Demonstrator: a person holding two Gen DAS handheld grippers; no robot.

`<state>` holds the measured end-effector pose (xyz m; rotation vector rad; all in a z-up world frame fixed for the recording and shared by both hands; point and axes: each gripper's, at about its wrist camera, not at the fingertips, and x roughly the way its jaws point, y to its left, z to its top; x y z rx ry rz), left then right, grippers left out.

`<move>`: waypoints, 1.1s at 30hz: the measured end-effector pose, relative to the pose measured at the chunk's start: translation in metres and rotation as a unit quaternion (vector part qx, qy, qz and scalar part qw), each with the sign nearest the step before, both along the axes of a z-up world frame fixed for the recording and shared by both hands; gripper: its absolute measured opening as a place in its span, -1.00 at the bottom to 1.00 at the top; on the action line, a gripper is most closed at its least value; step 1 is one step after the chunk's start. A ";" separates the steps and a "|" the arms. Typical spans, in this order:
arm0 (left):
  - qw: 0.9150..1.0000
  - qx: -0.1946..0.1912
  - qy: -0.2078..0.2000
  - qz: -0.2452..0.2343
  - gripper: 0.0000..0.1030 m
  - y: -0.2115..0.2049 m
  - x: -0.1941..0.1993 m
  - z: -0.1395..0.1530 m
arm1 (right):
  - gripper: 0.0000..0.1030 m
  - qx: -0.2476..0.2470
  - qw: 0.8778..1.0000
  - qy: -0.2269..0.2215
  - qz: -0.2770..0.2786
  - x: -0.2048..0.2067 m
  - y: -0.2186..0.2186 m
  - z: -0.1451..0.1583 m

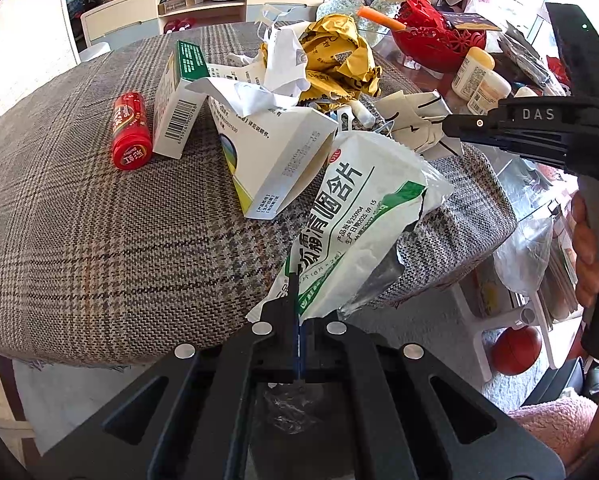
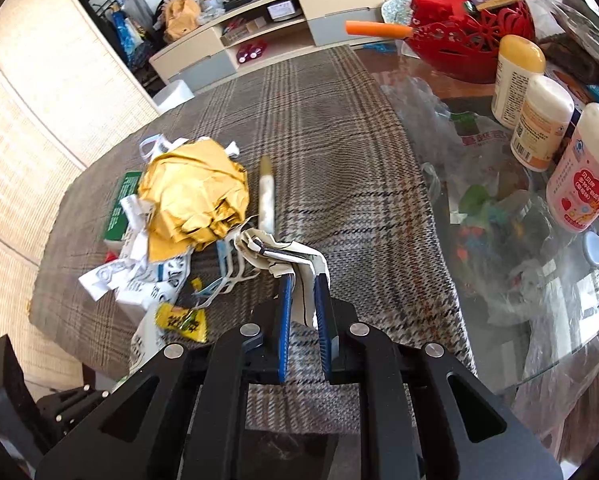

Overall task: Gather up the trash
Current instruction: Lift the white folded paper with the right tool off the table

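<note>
My left gripper (image 1: 299,320) is shut on a torn white-and-green pouch (image 1: 355,216), held up over the near edge of the plaid cloth (image 1: 79,220). My right gripper (image 2: 302,284) is shut on a crumpled cream paper scrap with black lines (image 2: 283,256); it also shows in the left wrist view (image 1: 415,120), with that gripper (image 1: 451,126) on it. More trash lies on the cloth: a crumpled yellow wrapper (image 2: 191,200), white cartons (image 1: 275,160), a red tube (image 1: 131,132), a small yellow sachet (image 2: 181,322), a pen-like stick (image 2: 266,196).
A glass table part at the right holds white bottles (image 2: 539,124), a red basket (image 2: 467,36) and clear plastic bags (image 2: 479,208). A TV cabinet (image 2: 267,28) stands behind. A dark bin opening shows below my left gripper (image 1: 291,412).
</note>
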<state>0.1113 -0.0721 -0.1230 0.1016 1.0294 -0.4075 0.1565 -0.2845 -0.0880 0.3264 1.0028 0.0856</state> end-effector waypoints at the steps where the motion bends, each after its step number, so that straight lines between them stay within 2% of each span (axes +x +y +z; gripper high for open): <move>1: 1.000 0.001 0.000 0.000 -1.00 0.000 0.000 0.000 | -0.46 -0.005 1.000 0.002 0.007 -0.001 0.004 0.000; 2: 1.000 0.000 0.000 0.000 -1.00 0.000 -0.001 0.001 | -0.33 -0.007 1.000 0.004 0.011 -0.002 0.007 -0.001; 3: 1.000 0.000 0.000 0.000 -1.00 0.001 -0.001 0.001 | -0.08 -0.007 1.000 0.007 0.018 -0.002 0.011 -0.003; 5: 1.000 0.000 0.001 0.001 -1.00 0.002 -0.001 0.001 | -0.06 -0.020 1.000 0.003 0.015 -0.003 0.016 -0.006; 8: 1.000 -0.002 0.002 0.002 -1.00 0.003 -0.001 0.000 | -0.18 -0.037 0.999 0.001 0.011 0.001 0.020 -0.011; 10: 1.000 -0.001 0.003 0.002 -1.00 0.002 -0.001 0.000 | -0.58 -0.038 0.999 0.003 0.007 0.005 0.018 -0.015; 11: 1.000 0.000 0.002 0.001 -1.00 0.002 0.000 0.001 | -0.69 -0.040 0.999 0.004 0.003 0.006 0.016 -0.016; 15: 1.000 -0.002 0.003 0.003 -1.00 0.001 0.002 0.000 | -0.84 -0.056 0.998 0.000 0.004 0.006 0.015 -0.016; 21: 1.000 -0.004 -0.004 0.005 -1.00 0.002 -0.001 0.003 | -0.93 -0.071 0.997 -0.018 -0.003 -0.008 0.013 -0.007; 26: 1.000 -0.003 0.002 -0.004 -1.00 0.000 -0.012 0.003 | -0.94 -0.077 0.997 -0.017 -0.023 -0.026 -0.003 -0.002; 33: 1.000 -0.013 -0.001 -0.009 -1.00 0.006 -0.055 0.009 | -0.95 -0.056 0.997 -0.025 -0.042 -0.084 -0.016 0.002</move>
